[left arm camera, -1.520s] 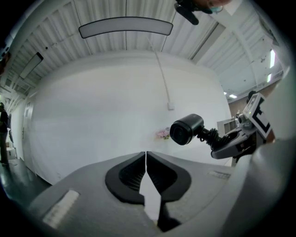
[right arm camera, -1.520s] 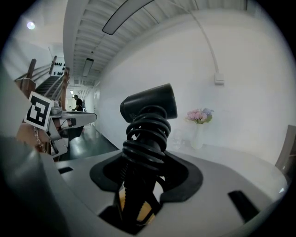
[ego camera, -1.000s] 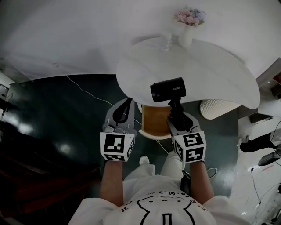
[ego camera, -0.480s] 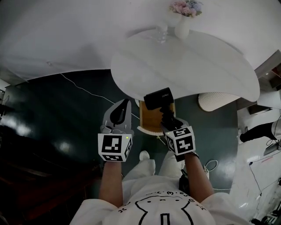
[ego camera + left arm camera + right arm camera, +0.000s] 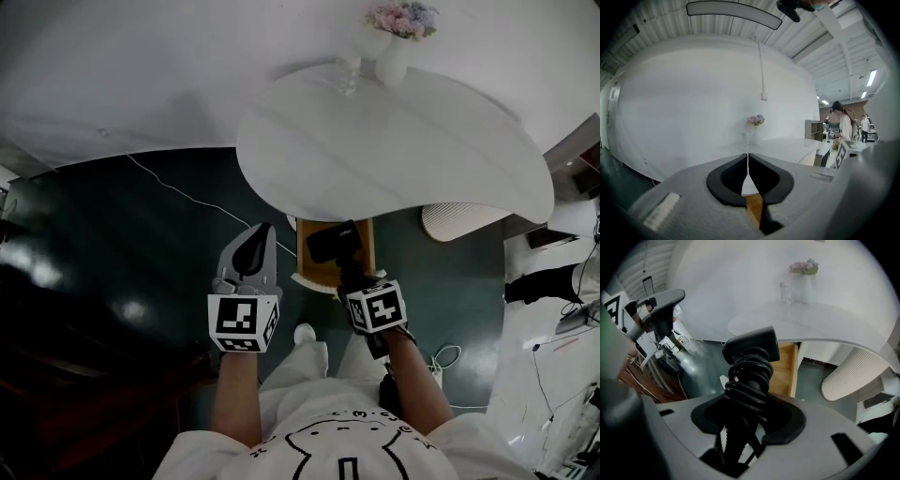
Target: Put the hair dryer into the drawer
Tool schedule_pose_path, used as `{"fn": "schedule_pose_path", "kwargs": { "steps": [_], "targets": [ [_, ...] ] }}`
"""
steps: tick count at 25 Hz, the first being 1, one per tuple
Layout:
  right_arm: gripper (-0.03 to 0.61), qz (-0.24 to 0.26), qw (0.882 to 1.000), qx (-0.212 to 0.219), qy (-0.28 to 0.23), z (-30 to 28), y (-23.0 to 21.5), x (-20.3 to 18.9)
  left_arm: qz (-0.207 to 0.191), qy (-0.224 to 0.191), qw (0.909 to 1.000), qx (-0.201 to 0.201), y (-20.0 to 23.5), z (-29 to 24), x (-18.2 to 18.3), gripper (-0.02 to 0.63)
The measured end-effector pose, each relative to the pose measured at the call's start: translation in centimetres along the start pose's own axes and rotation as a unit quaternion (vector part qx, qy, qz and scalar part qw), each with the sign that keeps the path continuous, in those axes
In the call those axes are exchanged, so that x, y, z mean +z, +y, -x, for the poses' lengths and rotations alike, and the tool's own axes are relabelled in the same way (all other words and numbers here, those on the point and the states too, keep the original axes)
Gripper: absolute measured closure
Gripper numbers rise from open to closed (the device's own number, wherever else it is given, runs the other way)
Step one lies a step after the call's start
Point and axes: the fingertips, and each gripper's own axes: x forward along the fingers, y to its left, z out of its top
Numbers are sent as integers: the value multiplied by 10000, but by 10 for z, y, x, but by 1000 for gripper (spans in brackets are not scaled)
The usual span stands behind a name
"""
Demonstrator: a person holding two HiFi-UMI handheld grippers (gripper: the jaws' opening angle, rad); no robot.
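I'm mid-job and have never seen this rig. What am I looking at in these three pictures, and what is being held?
No robot here: a person holds a two-jaw gripper in each hand. The head view looks down from the person's head; the other two views look along each gripper's jaws. The right gripper grips the black hair dryer by its cord-wrapped handle, above the open wooden drawer under the white table. The left gripper is shut and empty. On the table stand a vase of flowers and a glass.
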Motion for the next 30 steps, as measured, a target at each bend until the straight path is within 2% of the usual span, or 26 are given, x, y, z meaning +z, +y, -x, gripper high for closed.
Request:
{"fn": "schedule_pose_path", "kwargs": {
  "steps": [7,10,17,22,26,30],
  "targets": [
    [370,-355,9977,-1,578,-25,-12,-7,-31,136,9999,88,2,5,-11,594],
    [370,-269,9960,-191,826,-40,-24,-4,-52,166,9997,141,3,7,-13,594],
    [370,268,9920,-520,1117,-65,-43,9,-197,193,9992,279,16,17,-9,594],
    [370,804,9849,-815,1295,-87,-47,18,-335,295,9980,456,33,33,-13,594],
    [370,1372,9731,-1200,1409,-101,-56,25,-428,357,9970,546,41,41,-15,594],
    [370,2092,9544,-1461,1551,-114,-61,30,-466,424,9960,636,47,48,-19,594]
  ]
}}
